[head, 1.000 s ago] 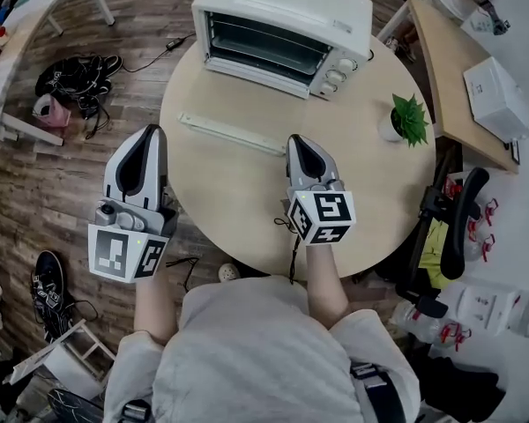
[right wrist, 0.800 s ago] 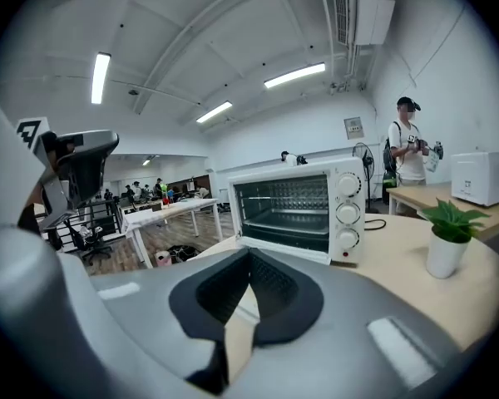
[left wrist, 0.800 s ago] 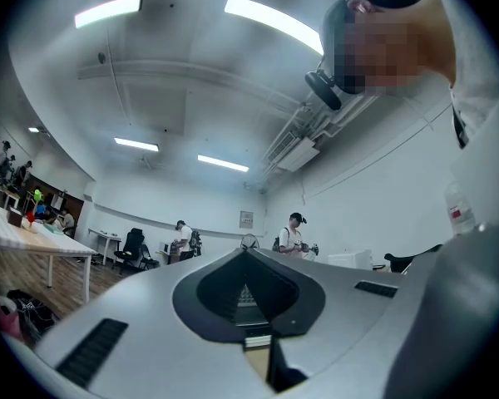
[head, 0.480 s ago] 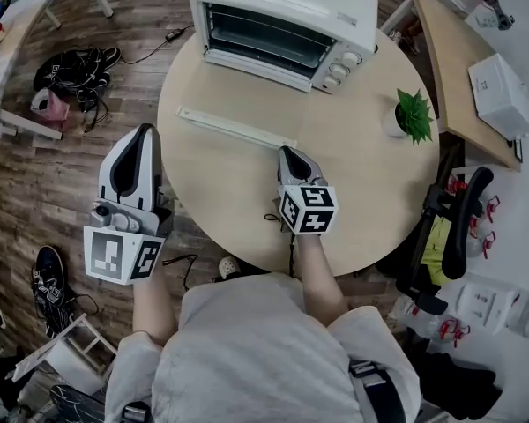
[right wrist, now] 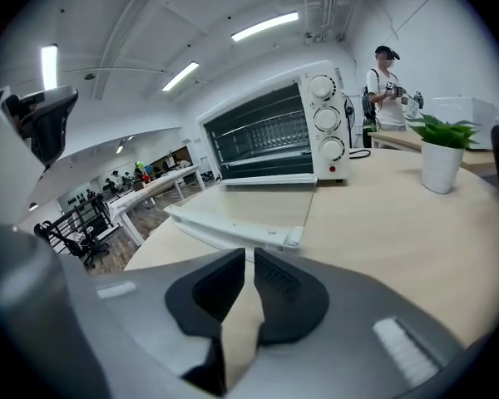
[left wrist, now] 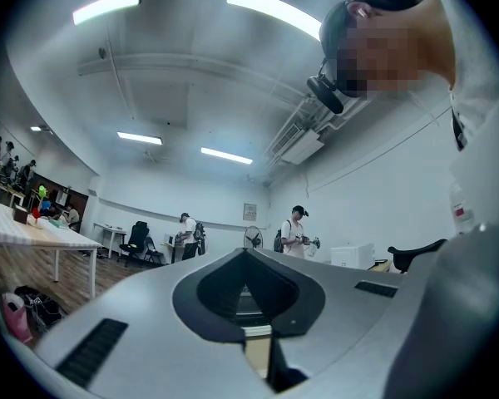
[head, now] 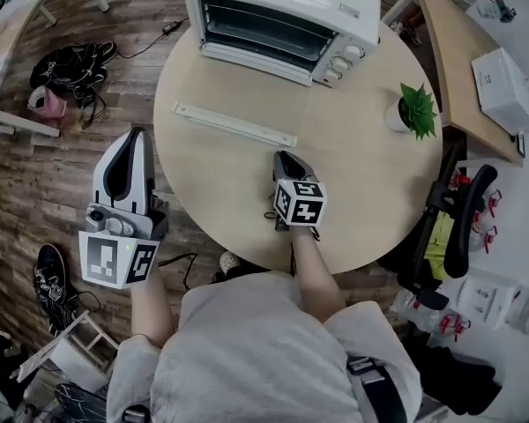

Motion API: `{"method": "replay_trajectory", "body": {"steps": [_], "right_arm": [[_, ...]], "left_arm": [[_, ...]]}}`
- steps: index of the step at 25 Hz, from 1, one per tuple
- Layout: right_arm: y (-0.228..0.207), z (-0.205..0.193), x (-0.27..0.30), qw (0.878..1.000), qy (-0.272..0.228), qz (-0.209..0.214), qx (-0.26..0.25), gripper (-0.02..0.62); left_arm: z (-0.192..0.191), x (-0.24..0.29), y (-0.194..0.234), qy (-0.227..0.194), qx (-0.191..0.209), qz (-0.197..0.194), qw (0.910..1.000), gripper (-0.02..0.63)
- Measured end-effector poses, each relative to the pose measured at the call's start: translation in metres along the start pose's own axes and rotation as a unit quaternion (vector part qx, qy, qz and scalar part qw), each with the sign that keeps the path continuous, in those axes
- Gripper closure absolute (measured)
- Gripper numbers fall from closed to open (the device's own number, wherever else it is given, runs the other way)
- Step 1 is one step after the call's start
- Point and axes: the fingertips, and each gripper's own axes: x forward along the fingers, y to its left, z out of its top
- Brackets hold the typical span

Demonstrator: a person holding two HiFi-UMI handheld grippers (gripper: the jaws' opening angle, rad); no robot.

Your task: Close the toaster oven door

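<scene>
The white toaster oven (head: pixel 282 20) stands at the far edge of the round table (head: pixel 361 174), its cavity showing. Its door lies dropped flat, with the white handle bar (head: pixel 234 124) out in front; the right gripper view shows the oven (right wrist: pixel 274 131) and that bar (right wrist: pixel 233 227) too. My right gripper (head: pixel 285 159) rests low over the table just short of the bar's right end, its jaws shut on nothing (right wrist: pixel 251 252). Off the table's left side, over the floor, my left gripper (head: pixel 138 137) is shut and empty (left wrist: pixel 248 252), aimed out into the room.
A small potted plant (head: pixel 412 111) stands at the table's right edge. A second table with a white box (head: pixel 502 82) is at the right, beside an office chair (head: pixel 450 227). Shoes and cables lie on the floor at left (head: pixel 70 64). Other people stand far off.
My right gripper has sunk lower toward the table and drawn back slightly from the handle bar. The left gripper has stayed roughly in place.
</scene>
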Motion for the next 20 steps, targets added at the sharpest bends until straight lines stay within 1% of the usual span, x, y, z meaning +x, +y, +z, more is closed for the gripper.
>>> {"method": "replay_trajectory", "body": {"steps": [8, 13, 19, 20], "right_arm": [[-0.024, -0.008, 0.019, 0.998, 0.014, -0.052, 0.022, 0.514], [-0.025, -0.01, 0.029, 0.998, 0.017, -0.053, 0.038, 0.484], [-0.029, -0.008, 0.039, 0.996, 0.009, -0.072, 0.06, 0.484], [-0.03, -0.008, 0.04, 0.995, 0.008, -0.077, 0.06, 0.498]], "left_arm": [[-0.008, -0.005, 0.006, 0.013, 0.002, 0.01, 0.9999, 0.6], [-0.009, -0.01, 0.011, 0.016, 0.003, 0.02, 0.9997, 0.6], [-0.011, -0.01, 0.014, 0.023, 0.006, 0.026, 0.9994, 0.6], [-0.011, -0.01, 0.014, 0.023, 0.006, 0.026, 0.9994, 0.6]]}}
